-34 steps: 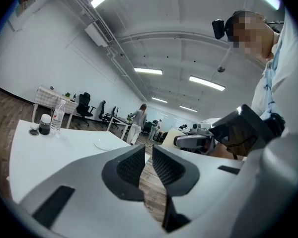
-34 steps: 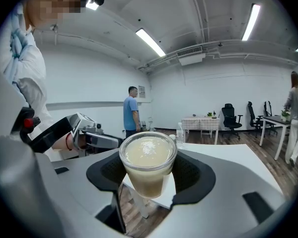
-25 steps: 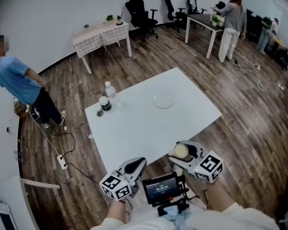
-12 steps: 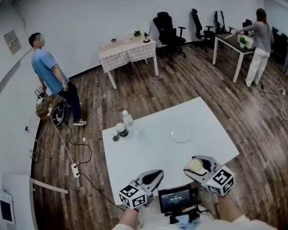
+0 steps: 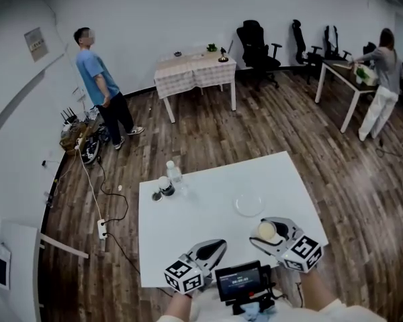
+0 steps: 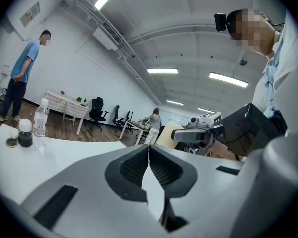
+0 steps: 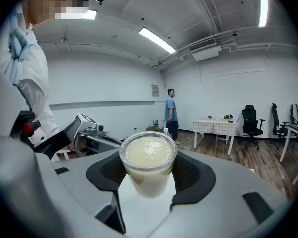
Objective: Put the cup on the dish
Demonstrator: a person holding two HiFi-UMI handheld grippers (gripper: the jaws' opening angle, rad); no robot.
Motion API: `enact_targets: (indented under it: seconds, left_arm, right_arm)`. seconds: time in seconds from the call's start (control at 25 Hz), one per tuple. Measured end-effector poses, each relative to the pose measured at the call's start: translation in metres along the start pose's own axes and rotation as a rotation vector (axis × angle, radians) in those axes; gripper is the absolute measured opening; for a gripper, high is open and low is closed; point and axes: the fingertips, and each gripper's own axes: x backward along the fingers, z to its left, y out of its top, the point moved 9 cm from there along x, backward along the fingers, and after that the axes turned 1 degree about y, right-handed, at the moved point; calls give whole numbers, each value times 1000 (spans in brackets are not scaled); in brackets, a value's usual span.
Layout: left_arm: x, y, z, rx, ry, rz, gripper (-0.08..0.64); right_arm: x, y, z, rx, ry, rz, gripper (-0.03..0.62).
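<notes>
Our right tool (image 7: 148, 181) grips a clear plastic cup (image 7: 148, 157), nearly full of creamy liquid, by its mid-wall. We judge it thin-walled and sloshy, so grip lightly and keep it level. The clear round dish (image 5: 249, 204) lies ahead on the white bench (image 5: 195, 220). The left tool (image 6: 149, 163) is clenched on nothing.

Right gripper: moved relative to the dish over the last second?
Yes. The right gripper, shut on the cup, has come forward toward the dish; the gap between them shrank.
</notes>
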Motion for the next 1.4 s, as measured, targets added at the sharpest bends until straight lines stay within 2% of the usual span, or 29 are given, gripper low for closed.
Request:
enact_targets:
  seconds: [0.44, 0.64, 1.12, 1.4]
  left_arm:
    - [-26, 4, 21, 18, 15, 15, 11]
    - [-32, 4, 28, 28, 0, 40, 11]
    - [-36, 4, 51, 45, 17, 76, 11]
    - [-36, 3, 70, 67, 45, 89, 11]
  right_arm:
    - [-11, -9, -33, -30, 27, 22, 275]
    - [-18, -16, -42, -52, 21, 29, 275]
    - [-52, -25, -76, -48, 4, 56, 276]
    - [-81, -36, -108, -48, -10, 116, 275]
